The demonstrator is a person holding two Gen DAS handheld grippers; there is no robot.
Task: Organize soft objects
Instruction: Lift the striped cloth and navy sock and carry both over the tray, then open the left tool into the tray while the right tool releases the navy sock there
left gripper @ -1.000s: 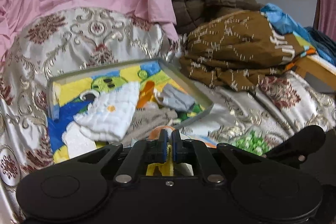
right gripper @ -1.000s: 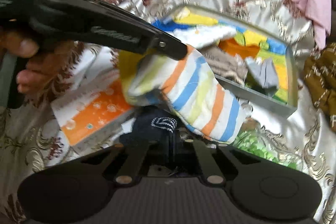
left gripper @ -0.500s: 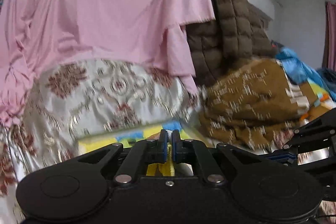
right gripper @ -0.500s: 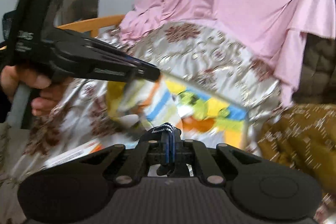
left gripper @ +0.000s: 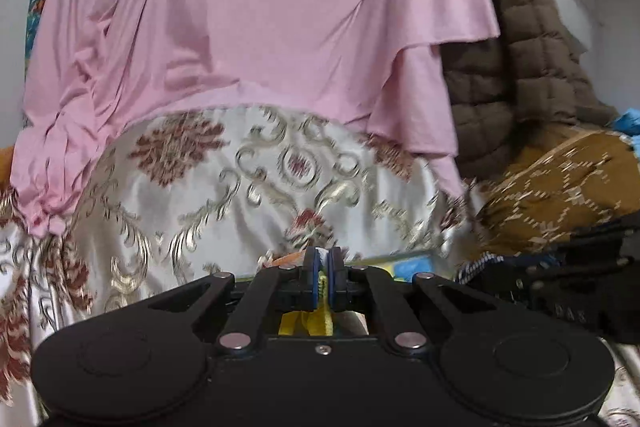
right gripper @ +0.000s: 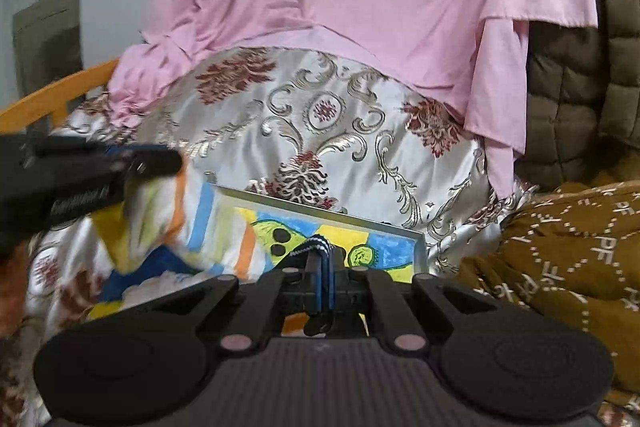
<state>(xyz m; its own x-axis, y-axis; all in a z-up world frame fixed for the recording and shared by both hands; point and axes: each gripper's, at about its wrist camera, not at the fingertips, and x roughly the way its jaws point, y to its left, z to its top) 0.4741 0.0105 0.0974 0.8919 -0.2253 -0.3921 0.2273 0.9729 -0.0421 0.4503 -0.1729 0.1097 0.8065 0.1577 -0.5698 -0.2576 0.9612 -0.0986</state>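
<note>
Behind the striped cloth (right gripper: 180,223), tray (right gripper: 320,215) half-hidden

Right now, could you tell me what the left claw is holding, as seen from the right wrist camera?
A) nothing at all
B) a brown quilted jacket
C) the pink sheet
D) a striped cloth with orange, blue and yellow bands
D: the left claw is shut on the striped cloth, which hangs from it beside the tray.

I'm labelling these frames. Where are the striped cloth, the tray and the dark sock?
striped cloth (right gripper: 160,223), right wrist view, its orange-striped fold.
tray (right gripper: 320,207), right wrist view, its grey far rim.
dark sock (right gripper: 316,243), right wrist view, its white-flecked cuff above the pads.
</note>
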